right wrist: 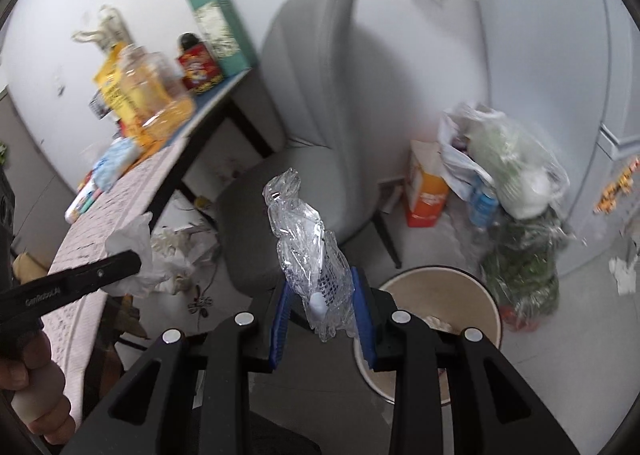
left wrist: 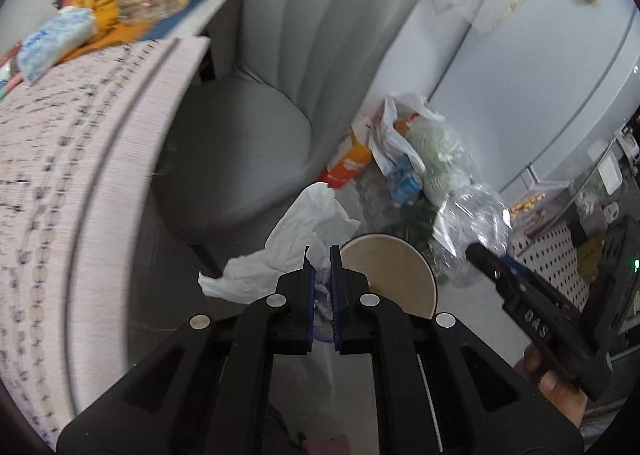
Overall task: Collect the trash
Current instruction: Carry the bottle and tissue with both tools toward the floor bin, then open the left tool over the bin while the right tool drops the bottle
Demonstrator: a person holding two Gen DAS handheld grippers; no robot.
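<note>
**Inspector:** Nearest the lens first, then down by size.

**Operator:** Closest are my own jaws. On the left gripper they stand all but together, clamped on a crumpled white tissue that fans out past the tips. On the right gripper they stand narrow, pressed against a crinkled clear plastic wrapper with something white inside; it sticks up well beyond the blue pads.

**Inspector:** Surroundings, largest first.

**Operator:** Grey upholstered chair, pushed in beside the table, whose patterned cloth hangs over the edge. Next, a heap of plastic bags on the floor against the white wall, with an orange carton just beside it. Then the round bin, dark rim and tan inside, on the floor below and right of my right jaws; in the left view it shows just behind the tissue. Some pale scraps lie in it.

**Inspector:** On the table?

**Operator:** Far end: a clear jar, a yellow packet, a teal box, a red tin.

**Inspector:** Is either piece of trash in the bin?

**Operator:** No. Both are in my grip, in the air.
</note>
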